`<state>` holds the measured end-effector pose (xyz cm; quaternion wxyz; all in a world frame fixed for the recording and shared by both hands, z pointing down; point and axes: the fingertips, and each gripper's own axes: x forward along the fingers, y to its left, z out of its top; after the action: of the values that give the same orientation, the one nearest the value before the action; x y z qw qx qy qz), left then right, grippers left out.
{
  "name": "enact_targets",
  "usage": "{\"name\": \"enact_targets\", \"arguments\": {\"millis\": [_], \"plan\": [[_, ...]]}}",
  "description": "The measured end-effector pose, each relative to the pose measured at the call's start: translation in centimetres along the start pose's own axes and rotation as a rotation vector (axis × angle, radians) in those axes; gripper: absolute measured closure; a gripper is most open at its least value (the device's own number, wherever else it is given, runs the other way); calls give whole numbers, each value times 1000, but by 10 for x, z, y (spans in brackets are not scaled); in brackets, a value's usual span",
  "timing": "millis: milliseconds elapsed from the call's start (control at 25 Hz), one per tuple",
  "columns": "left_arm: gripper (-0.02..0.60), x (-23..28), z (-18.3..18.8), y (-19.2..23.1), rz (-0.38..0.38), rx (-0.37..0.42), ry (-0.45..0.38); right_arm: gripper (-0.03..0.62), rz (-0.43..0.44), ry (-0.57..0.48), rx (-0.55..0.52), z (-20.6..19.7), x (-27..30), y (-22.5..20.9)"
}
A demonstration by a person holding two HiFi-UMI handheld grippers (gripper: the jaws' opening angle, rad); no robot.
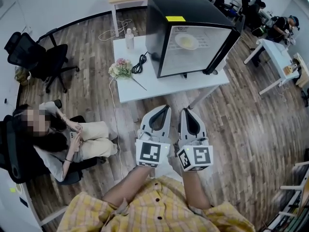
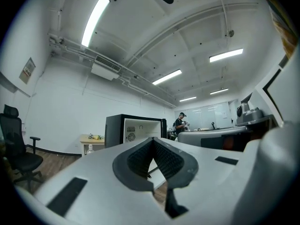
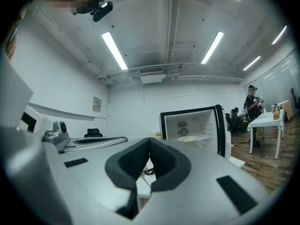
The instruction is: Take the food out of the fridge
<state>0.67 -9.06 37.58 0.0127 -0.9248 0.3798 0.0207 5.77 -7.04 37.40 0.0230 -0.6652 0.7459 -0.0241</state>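
A black mini fridge (image 1: 188, 28) stands on a white table (image 1: 140, 88) with its door (image 1: 226, 47) swung open to the right. Inside, a pale plate of food (image 1: 187, 41) lies on the shelf. My left gripper (image 1: 167, 108) and right gripper (image 1: 186, 111) are side by side in front of the table, short of its near edge, pointing level at the fridge. Both are shut and hold nothing. The right gripper view has the gripper (image 3: 149, 142), the open fridge (image 3: 197, 125) and the plate (image 3: 188, 138) ahead. The left gripper view shows the gripper (image 2: 152, 140) and the fridge (image 2: 136, 130).
On the table left of the fridge are a bunch of flowers (image 1: 120, 69), a coiled black cable (image 1: 140, 63) and a water bottle (image 1: 129, 38). A seated person (image 1: 72, 139) and an office chair (image 1: 36, 57) are at the left. A white desk (image 1: 277, 57) stands at the right.
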Motion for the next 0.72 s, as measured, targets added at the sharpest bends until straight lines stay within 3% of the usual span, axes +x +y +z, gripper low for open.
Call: {"name": "enact_targets", "arguments": {"millis": [720], "plan": [[574,131,-6,14,84,9,-6,586,73,-19,10,12,93,-94]]}}
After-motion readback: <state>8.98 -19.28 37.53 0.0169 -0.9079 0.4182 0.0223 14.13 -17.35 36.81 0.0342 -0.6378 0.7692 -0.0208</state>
